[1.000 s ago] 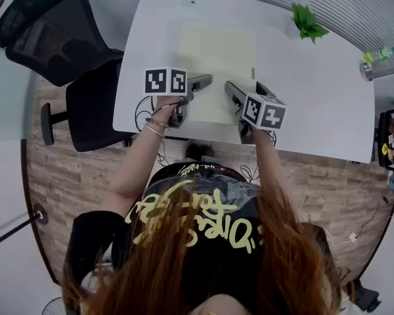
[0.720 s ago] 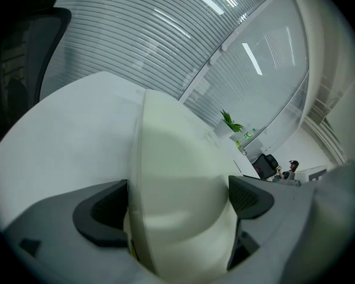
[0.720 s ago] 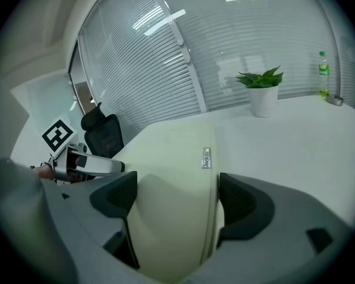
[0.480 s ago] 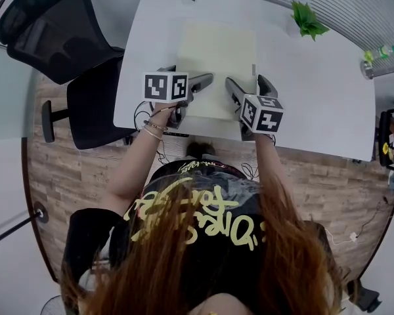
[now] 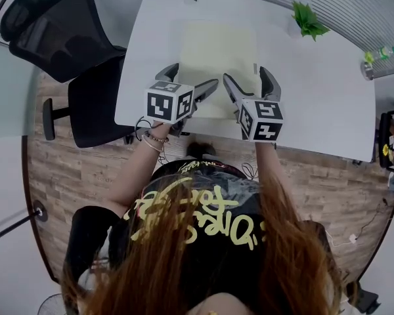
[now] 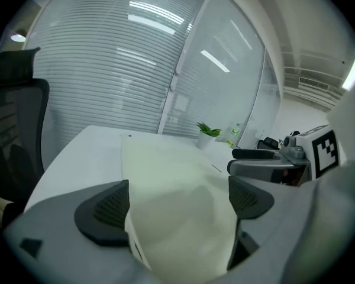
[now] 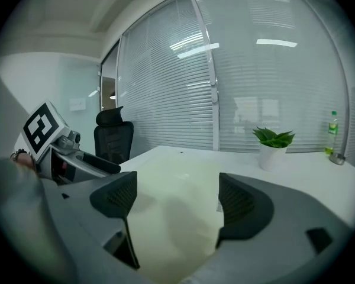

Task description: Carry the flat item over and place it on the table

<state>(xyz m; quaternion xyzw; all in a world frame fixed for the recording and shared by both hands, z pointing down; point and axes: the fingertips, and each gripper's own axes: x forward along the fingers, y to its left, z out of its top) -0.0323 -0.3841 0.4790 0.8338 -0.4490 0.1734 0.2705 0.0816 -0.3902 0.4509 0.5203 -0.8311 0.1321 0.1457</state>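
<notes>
The flat item (image 5: 217, 51) is a pale yellow-green sheet that lies flat on the white table (image 5: 315, 97), its near edge close to the table's front edge. My left gripper (image 5: 189, 81) hovers at the sheet's near left corner with its jaws spread wide and nothing pinched. My right gripper (image 5: 249, 83) stands open at the near right corner. In the left gripper view the sheet (image 6: 171, 176) fills the gap between the jaws of the left gripper (image 6: 177, 203). The right gripper view shows the sheet (image 7: 171, 194) under the open right gripper (image 7: 174, 197).
A small potted plant (image 5: 306, 20) stands at the table's far right, also visible as the plant (image 7: 273, 144). A bottle (image 5: 379, 53) sits further right. A black office chair (image 5: 59, 31) stands left of the table. Slatted blinds close the far side.
Both grippers have tilted up and drawn back slightly toward the table's front edge. The left gripper's jaws have spread apart. The sheet has stayed flat on the table.
</notes>
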